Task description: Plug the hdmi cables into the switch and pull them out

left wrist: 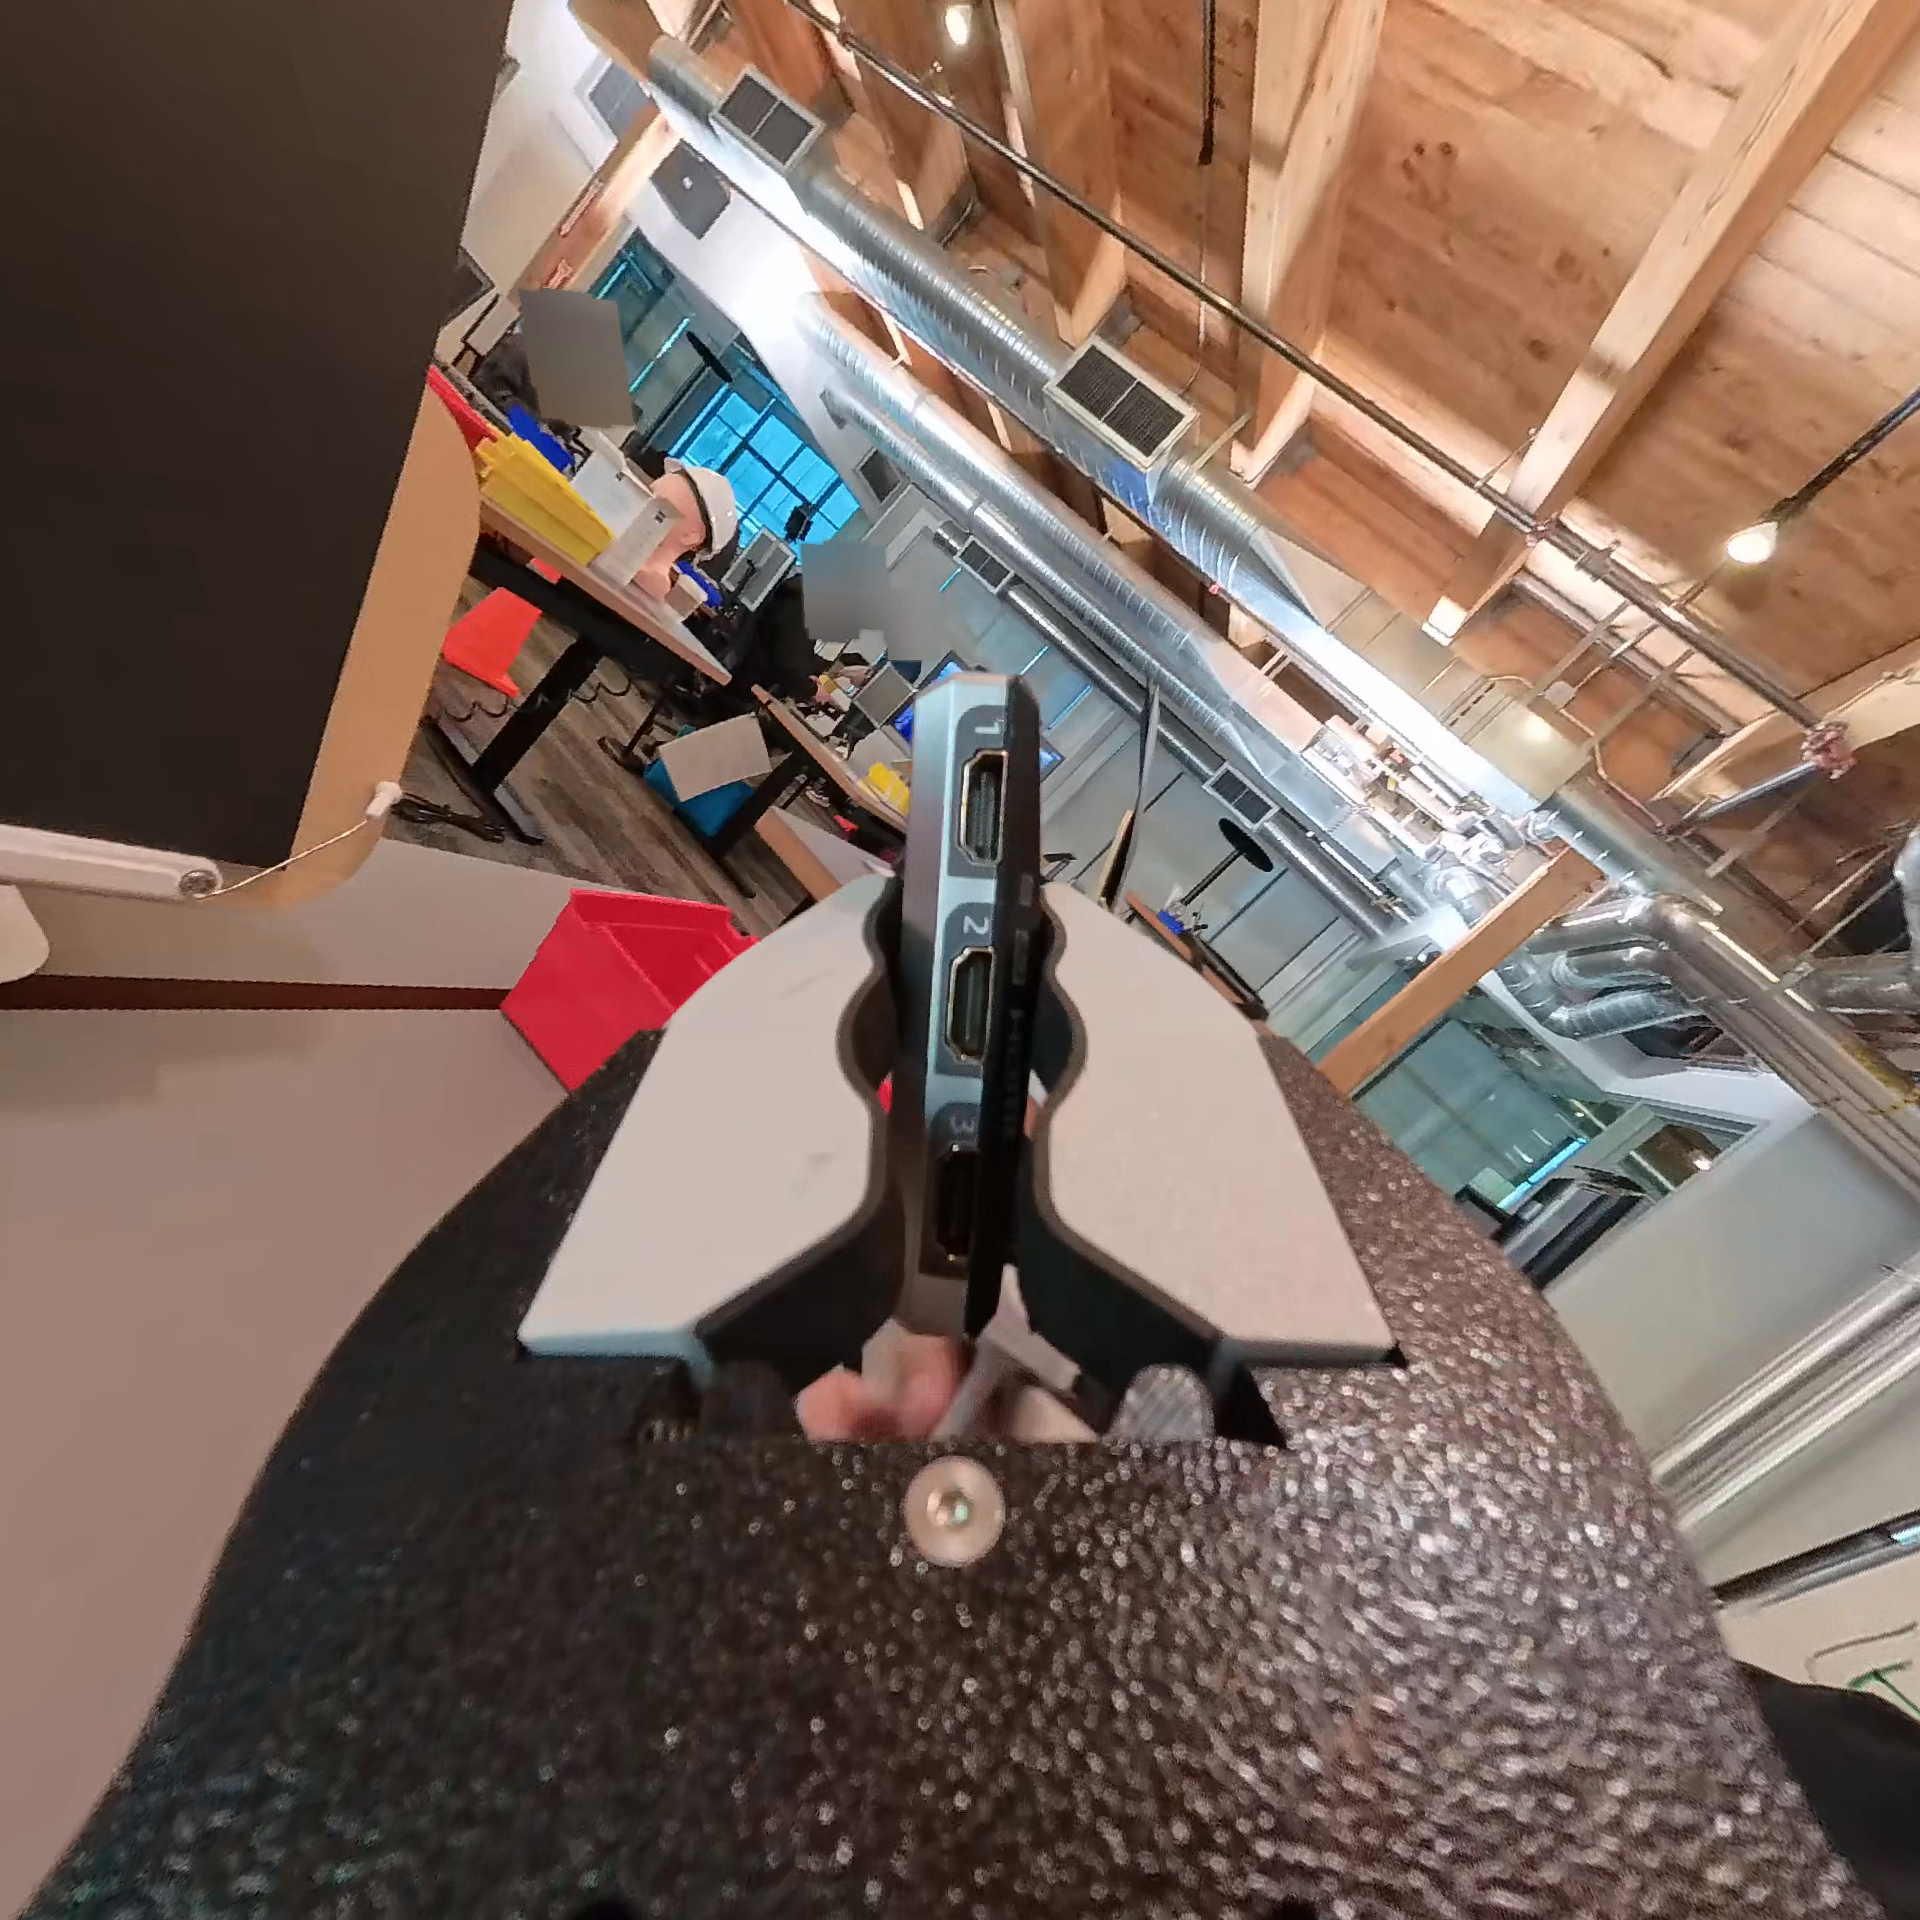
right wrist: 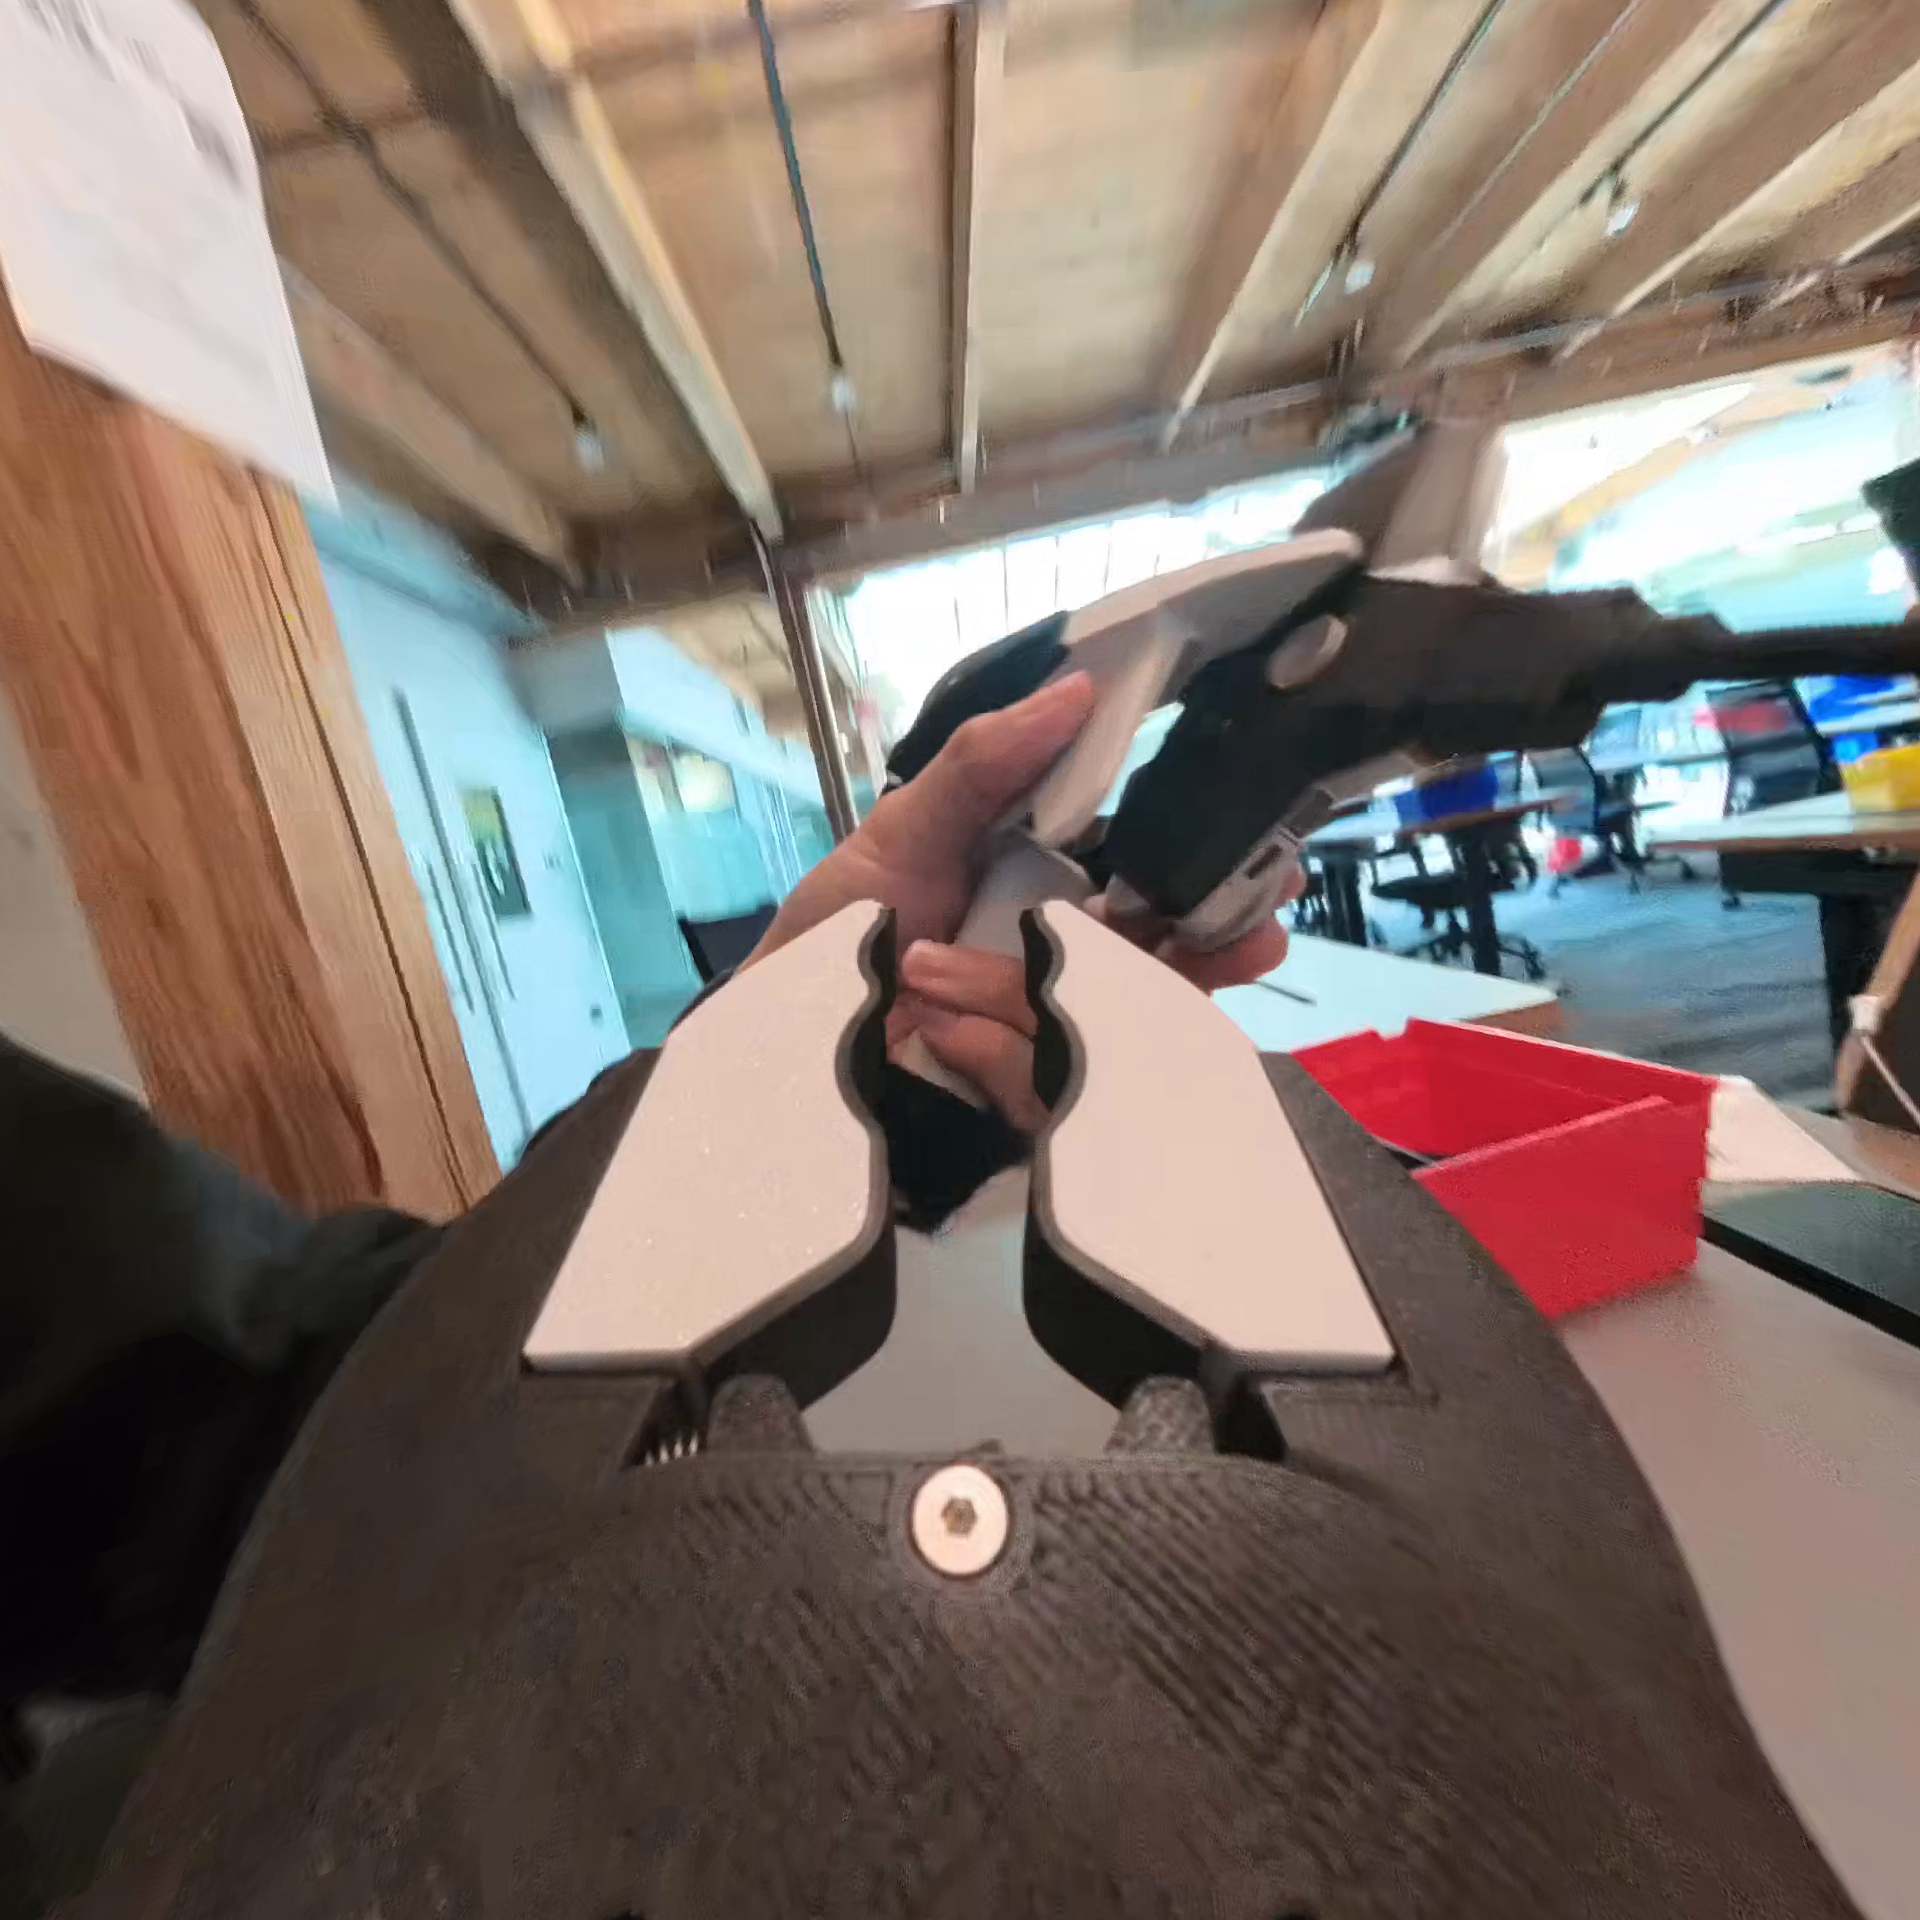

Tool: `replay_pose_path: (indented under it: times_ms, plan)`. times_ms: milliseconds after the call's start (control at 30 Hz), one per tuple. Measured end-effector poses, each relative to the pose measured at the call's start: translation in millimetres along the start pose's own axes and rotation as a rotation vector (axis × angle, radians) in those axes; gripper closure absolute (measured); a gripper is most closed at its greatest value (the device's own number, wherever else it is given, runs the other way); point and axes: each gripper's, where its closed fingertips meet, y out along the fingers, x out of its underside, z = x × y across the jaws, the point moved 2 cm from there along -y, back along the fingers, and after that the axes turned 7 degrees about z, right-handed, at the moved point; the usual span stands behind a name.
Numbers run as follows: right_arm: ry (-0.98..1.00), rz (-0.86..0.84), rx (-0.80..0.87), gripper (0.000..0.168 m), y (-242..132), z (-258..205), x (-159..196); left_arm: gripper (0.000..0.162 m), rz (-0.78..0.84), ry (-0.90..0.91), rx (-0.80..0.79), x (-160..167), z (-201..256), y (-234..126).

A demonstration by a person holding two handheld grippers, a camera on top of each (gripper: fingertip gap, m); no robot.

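My left gripper (left wrist: 966, 891) is shut on the grey HDMI switch (left wrist: 977, 997) and holds it upright in the air, edge toward the camera. Three ports show on that edge, all empty. My right gripper (right wrist: 958, 923) is partly open with nothing between its fingers, raised above the table. Beyond it in the right wrist view, a hand (right wrist: 966, 810) holds the left gripper's body (right wrist: 1195, 748), blurred by motion. No cable shows in either view.
A red bin (left wrist: 613, 977) stands on the pale table (left wrist: 208, 1247), and it also shows in the right wrist view (right wrist: 1538, 1143). A black panel (left wrist: 187, 416) rises at the left. A wooden post (right wrist: 208, 831) stands left of the right gripper. Desks with coloured bins lie beyond.
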Motion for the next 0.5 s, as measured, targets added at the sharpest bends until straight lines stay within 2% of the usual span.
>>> replay_pose_path:
  times_ms: [67,100,167,233,367,433,500]
  plan:
    - [0.002,0.07,0.004,0.149,0.7,7.4,10.6,0.141,0.002,-0.013,0.023,-2.4,5.8,0.1]
    - [-0.014,0.062,0.001,0.146,2.0,9.1,20.7,0.141,-0.003,-0.012,0.029,-1.9,8.3,0.7]
    - [-0.092,0.087,-0.006,0.128,3.7,11.4,31.4,0.141,-0.023,0.007,0.032,2.4,11.8,1.6]
    - [-0.22,0.157,0.044,0.115,-1.7,23.5,23.0,0.141,-0.023,0.002,0.038,4.8,14.7,-0.2]
    - [-0.422,0.247,0.154,0.114,-26.3,54.0,-19.1,0.141,-0.043,-0.015,0.06,10.4,20.4,-6.5]
    - [-0.459,0.267,0.125,0.116,-37.8,57.1,-37.6,0.141,-0.078,-0.054,0.08,20.0,22.5,-7.3]
    - [-0.522,0.199,0.074,0.114,-42.2,56.3,-36.1,0.141,-0.11,-0.1,0.101,33.0,24.1,-4.6]
